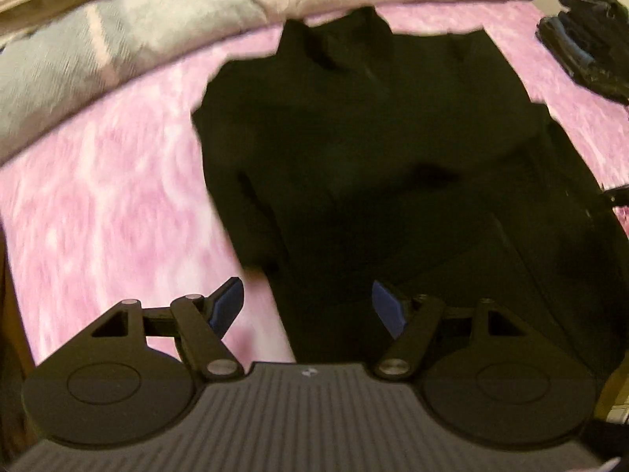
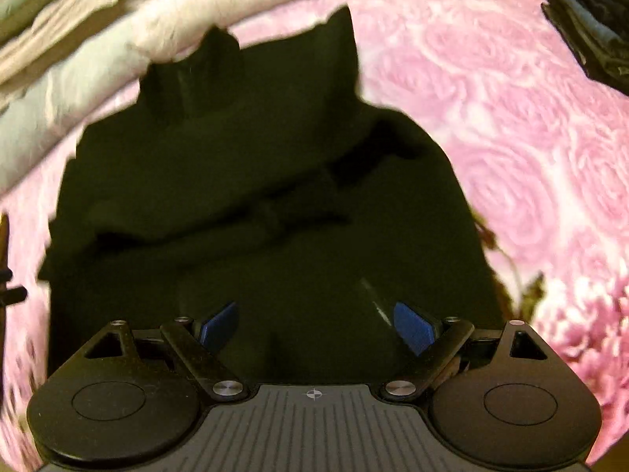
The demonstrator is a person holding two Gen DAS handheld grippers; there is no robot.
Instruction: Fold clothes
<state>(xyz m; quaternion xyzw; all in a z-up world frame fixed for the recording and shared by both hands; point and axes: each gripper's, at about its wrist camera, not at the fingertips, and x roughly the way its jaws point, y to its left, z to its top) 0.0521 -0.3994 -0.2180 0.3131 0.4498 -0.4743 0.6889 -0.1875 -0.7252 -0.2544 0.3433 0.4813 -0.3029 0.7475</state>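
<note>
A black garment [image 1: 373, 157] lies spread on a pink rose-patterned bedspread [image 1: 98, 196], with some folds across its middle. My left gripper [image 1: 304, 291] hovers open over the garment's lower left edge. Its left blue pad is above the bedspread and its right pad is above the black cloth, with nothing pinched between them. In the right wrist view the same black garment [image 2: 255, 196] fills the centre. My right gripper [image 2: 314, 310] stands wide open just above its near part, and no cloth is caught between the pads. Both views are motion-blurred.
A rolled grey and beige blanket [image 1: 118, 39] [image 2: 78, 78] borders the far side of the bedspread [image 2: 530, 137]. A dark pile of clothes [image 1: 585, 47] [image 2: 589, 27] sits at the far right. Pink bedspread shows to the left and right of the garment.
</note>
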